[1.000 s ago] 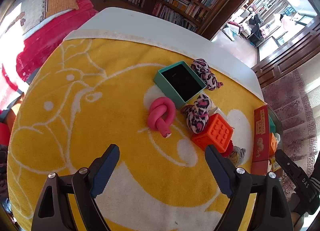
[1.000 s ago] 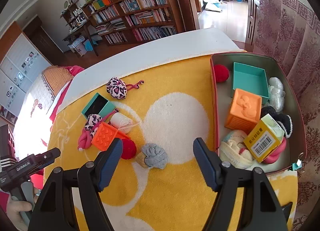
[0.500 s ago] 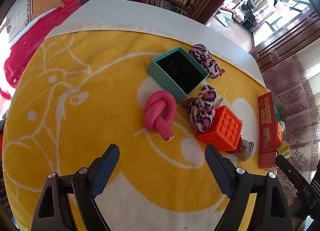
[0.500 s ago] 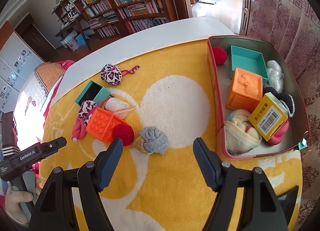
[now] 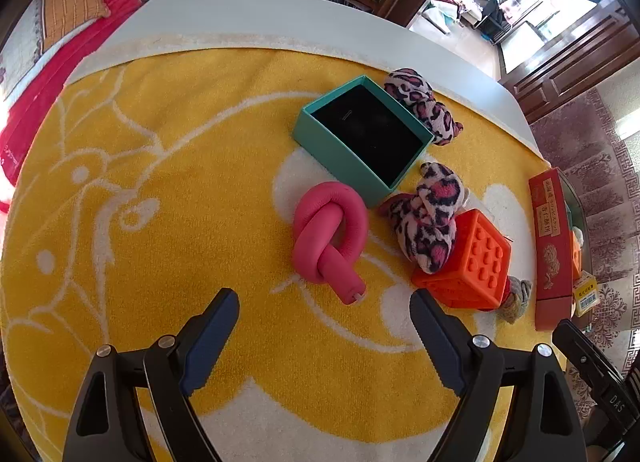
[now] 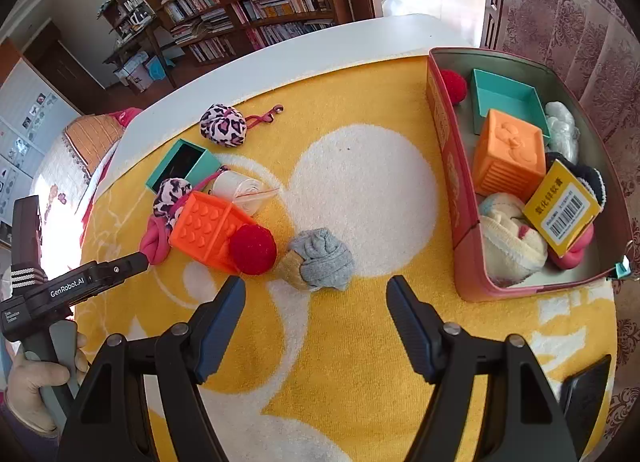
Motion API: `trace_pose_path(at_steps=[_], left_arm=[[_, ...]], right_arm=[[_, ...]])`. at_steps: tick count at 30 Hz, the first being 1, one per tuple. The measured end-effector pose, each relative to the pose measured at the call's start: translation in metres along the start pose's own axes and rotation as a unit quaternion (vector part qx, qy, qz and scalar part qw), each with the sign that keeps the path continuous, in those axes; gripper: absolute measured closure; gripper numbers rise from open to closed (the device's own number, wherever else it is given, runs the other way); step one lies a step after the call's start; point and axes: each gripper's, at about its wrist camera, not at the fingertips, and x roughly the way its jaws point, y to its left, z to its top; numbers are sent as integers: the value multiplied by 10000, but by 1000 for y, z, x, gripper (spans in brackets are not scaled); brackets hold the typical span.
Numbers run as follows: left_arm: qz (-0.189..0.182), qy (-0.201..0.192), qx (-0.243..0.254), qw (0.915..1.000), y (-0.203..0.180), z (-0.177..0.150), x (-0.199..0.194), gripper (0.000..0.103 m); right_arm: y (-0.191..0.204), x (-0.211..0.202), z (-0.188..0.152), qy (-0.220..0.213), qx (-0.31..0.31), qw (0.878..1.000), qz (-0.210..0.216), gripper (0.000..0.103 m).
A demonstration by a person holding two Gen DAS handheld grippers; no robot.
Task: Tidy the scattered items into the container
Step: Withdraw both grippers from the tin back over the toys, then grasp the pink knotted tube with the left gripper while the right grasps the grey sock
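Observation:
My left gripper point(image 5: 324, 302) stands open just short of a knotted pink tube point(image 5: 330, 234) on the yellow towel. Beyond it lie a teal box point(image 5: 362, 138), two leopard-print plush pieces point(image 5: 428, 222) and an orange studded cube point(image 5: 470, 262). My right gripper point(image 6: 316, 294) is open too, with a grey and tan sock ball point(image 6: 320, 258) right in front of its jaws. A red pom-pom point(image 6: 253, 249) leans on the orange cube point(image 6: 206, 228). The red tin container point(image 6: 456, 190) at the right holds several items.
A white roll in a clear bag point(image 6: 240, 190) lies behind the cube. A leopard ball with a pink cord point(image 6: 223, 125) sits near the towel's far edge. The left hand-held gripper point(image 6: 72, 290) shows at the left. Bookshelves stand beyond the white table point(image 6: 320, 46).
Both grippers have sunk toward the towel. The pink knot has drawn closer to the left one and the grey sock ball closer to the right one. Jaws stay as wide as before.

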Motion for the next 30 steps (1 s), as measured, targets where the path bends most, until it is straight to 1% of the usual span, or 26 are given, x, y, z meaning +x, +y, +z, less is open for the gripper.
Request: trace_pose_path(at_steps=[7, 15, 22, 28, 29, 30], left_arm=[[79, 24, -14, 10000, 5, 9, 9, 14], [203, -110, 351, 9991, -2, 20, 17, 14], [320, -100, 405, 9986, -1, 21, 29, 14], [432, -215, 580, 9971, -4, 23, 33, 14], [416, -225, 572, 9972, -3, 23, 33, 15], [415, -240, 564, 9973, -2, 23, 32, 21]], right_arm=[[7, 10, -2, 105, -119, 9998, -88, 27], [5, 21, -4, 235, -113, 9995, -158, 27], [1, 26, -5, 288, -77, 9994, -189, 27], [0, 30, -3, 312, -84, 9993, -182, 27], [1, 32, -2, 316, -98, 9993, -184, 27], [1, 33, -2, 320, -110, 9993, -188, 27]])
